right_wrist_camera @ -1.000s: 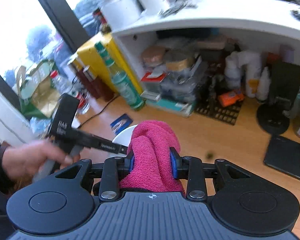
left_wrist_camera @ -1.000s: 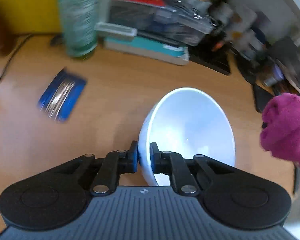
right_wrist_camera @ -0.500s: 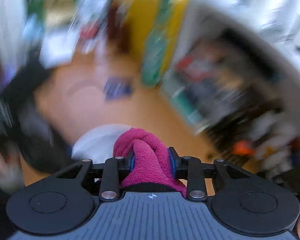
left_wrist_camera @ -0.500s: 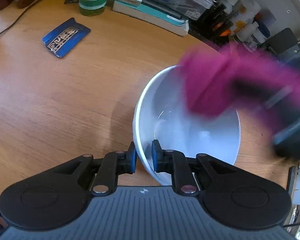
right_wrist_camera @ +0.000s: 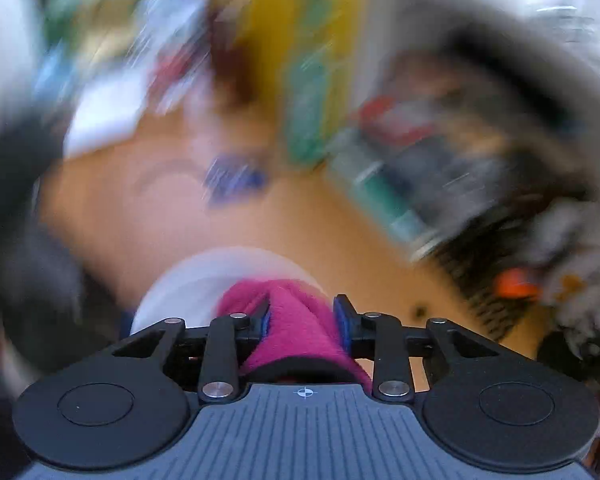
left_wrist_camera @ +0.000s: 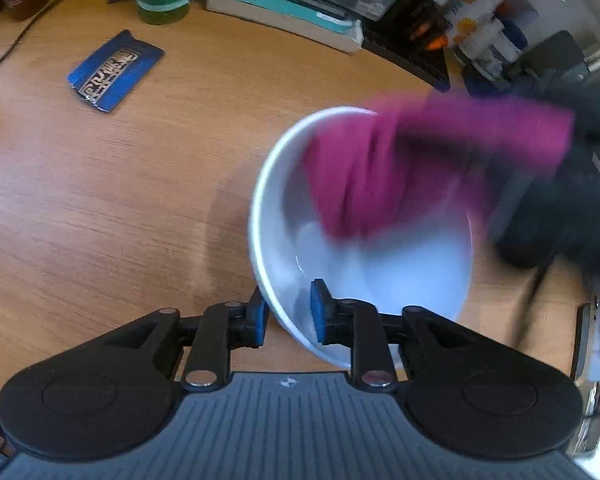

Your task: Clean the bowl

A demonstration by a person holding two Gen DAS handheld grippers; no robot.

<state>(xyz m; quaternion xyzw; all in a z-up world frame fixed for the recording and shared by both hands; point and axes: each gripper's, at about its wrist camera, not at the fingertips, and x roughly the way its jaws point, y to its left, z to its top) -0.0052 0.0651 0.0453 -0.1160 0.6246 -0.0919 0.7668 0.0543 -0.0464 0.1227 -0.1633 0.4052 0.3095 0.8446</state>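
The left hand-held gripper (left_wrist_camera: 286, 316) is easing apart around the bowl (left_wrist_camera: 284, 216) rim, while the right hand-held gripper (right_wrist_camera: 302, 314), clamping the pink cloth (left_wrist_camera: 380, 172), is seemingly now wiping inside.

Daylight was even and fairly bright in both views; the wooden desk (left_wrist_camera: 100, 200) stayed sharp from 9 to 12 o'clock in the left wrist view, with a soft shadow just left of the white bowl (left_wrist_camera: 276, 240). The magenta cloth (left_wrist_camera: 380, 168) and the dark shape at 3 o'clock were smeared by motion. The right wrist view was swirled with blur everywhere except the right gripper (right_wrist_camera: 302, 316) at 6 o'clock; fisheye bending curved both frames' edges.
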